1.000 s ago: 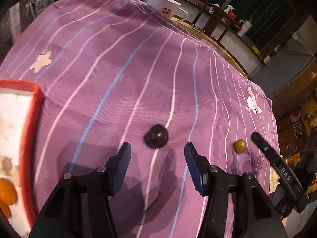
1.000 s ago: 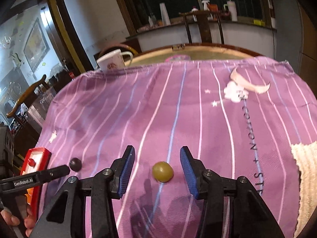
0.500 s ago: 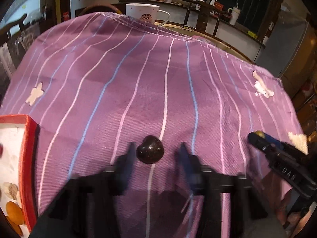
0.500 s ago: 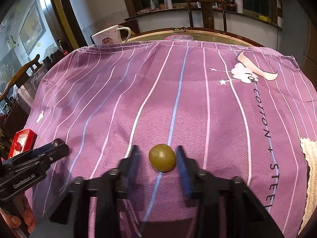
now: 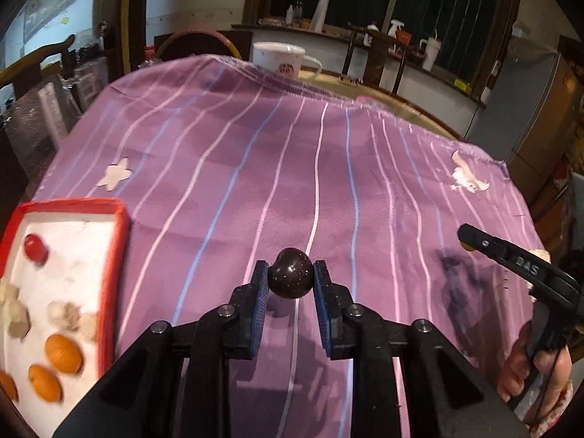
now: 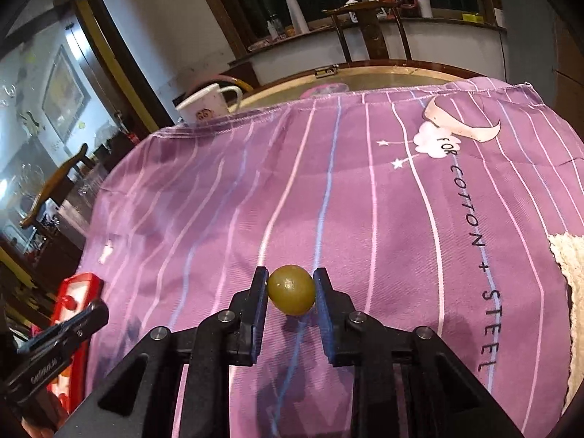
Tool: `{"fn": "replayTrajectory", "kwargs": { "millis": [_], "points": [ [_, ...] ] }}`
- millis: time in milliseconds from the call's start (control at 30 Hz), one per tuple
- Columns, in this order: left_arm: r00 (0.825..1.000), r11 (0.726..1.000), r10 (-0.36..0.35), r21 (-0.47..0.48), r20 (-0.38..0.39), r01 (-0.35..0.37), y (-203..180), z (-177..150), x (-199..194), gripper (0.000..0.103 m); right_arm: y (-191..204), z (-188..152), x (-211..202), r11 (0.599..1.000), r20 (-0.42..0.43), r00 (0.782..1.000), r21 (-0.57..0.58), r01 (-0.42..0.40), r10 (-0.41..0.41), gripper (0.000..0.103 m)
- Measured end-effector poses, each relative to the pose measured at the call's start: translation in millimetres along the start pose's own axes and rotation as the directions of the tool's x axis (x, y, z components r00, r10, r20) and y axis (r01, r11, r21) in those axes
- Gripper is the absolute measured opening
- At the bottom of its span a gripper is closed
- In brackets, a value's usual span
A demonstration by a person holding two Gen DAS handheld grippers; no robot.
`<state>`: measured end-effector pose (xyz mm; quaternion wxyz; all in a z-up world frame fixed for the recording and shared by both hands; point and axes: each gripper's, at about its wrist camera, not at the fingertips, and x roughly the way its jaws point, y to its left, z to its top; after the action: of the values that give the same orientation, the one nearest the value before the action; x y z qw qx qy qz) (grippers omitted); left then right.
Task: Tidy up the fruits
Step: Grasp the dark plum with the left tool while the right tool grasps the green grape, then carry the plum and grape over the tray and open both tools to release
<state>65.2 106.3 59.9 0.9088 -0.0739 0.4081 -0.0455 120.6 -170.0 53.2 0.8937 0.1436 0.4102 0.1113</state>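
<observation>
tongs (image 5: 291, 284) gripping dark fruit (image 5: 291, 273), green fruit (image 6: 291, 289)

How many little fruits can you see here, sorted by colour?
Dark purple round fruit, in the left gripper: 1
Green round fruit, in the right gripper: 1
Red round fruit, in the red-rimmed tray: 1
Orange oval fruits, in the tray: 3
Total: 6

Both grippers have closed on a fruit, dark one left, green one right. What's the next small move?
Probably carry the left gripper with its dark fruit toward the red-rimmed tray at its left, where other fruits already lie. The right gripper is clamped on the green fruit and sits farther from the tray, so it can follow.
</observation>
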Motion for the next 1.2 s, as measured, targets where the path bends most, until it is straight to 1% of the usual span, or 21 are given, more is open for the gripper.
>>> {"fn": "replayTrajectory", "kwargs": {
  "millis": [133,267,333,400,500,567,633,733,800,867,933,1033,1100,1200],
  "points": [
    [0.999,1.0,-0.006,-0.022,0.043,0.007,7,-11,-35,0.024,17,-7,-16,0.998,0.0,0.999,-0.013,-0.054,0.054,0.027],
    [0.998,0.999,0.005,-0.054,0.069,-0.001,19,-25,-65,0.024,31,-19,-34,0.99,-0.013,0.99,-0.006,-0.14,0.14,0.027],
    [0.998,0.996,0.011,-0.086,0.069,-0.005,30,-33,-78,0.024,34,-24,-41,0.978,-0.024,0.978,0.021,-0.206,0.206,0.027],
    [0.997,0.993,0.022,-0.121,0.068,-0.014,42,-41,-90,0.024,37,-28,-47,0.959,-0.034,0.96,0.058,-0.276,0.278,0.027],
    [0.995,0.988,0.054,-0.146,0.084,-0.041,59,-51,-107,0.024,45,-36,-58,0.941,-0.043,0.942,0.078,-0.329,0.333,0.027],
    [0.992,0.985,0.084,-0.161,0.095,-0.068,70,-59,-117,0.024,58,-42,-65,0.937,-0.048,0.937,0.06,-0.343,0.346,0.027],
    [0.988,0.976,0.117,-0.196,0.101,-0.096,87,-66,-128,0.024,77,-51,-71,0.933,-0.056,0.931,0.027,-0.36,0.361,0.027],
    [0.979,0.953,0.179,-0.264,0.097,-0.148,118,-77,-141,0.024,107,-64,-74,0.921,-0.08,0.918,-0.015,-0.39,0.388,0.028],
    [0.969,0.932,0.227,-0.309,0.093,-0.189,141,-86,-148,0.024,125,-73,-73,0.909,-0.105,0.906,-0.038,-0.415,0.409,0.028],
    [0.964,0.915,0.252,-0.345,0.084,-0.21,158,-92,-151,0.024,147,-83,-69,0.898,-0.134,0.895,-0.065,-0.436,0.425,0.028],
    [0.962,0.896,0.265,-0.387,0.069,-0.219,177,-100,-152,0.024,172,-92,-62,0.885,-0.17,0.883,-0.09,-0.457,0.438,0.028],
    [0.961,0.877,0.272,-0.426,0.054,-0.224,195,-109,-151,0.024,201,-103,-51,0.873,-0.214,0.871,-0.121,-0.473,0.443,0.028],
    [0.962,0.87,0.27,-0.439,0.046,-0.223,203,-113,-148,0.024,221,-112,-42,0.865,-0.244,0.863,-0.138,-0.483,0.443,0.028],
    [0.963,0.872,0.269,-0.433,0.036,-0.227,206,-116,-142,0.024,243,-125,-32,0.856,-0.275,0.858,-0.17,-0.488,0.434,0.028]
  ]
}}
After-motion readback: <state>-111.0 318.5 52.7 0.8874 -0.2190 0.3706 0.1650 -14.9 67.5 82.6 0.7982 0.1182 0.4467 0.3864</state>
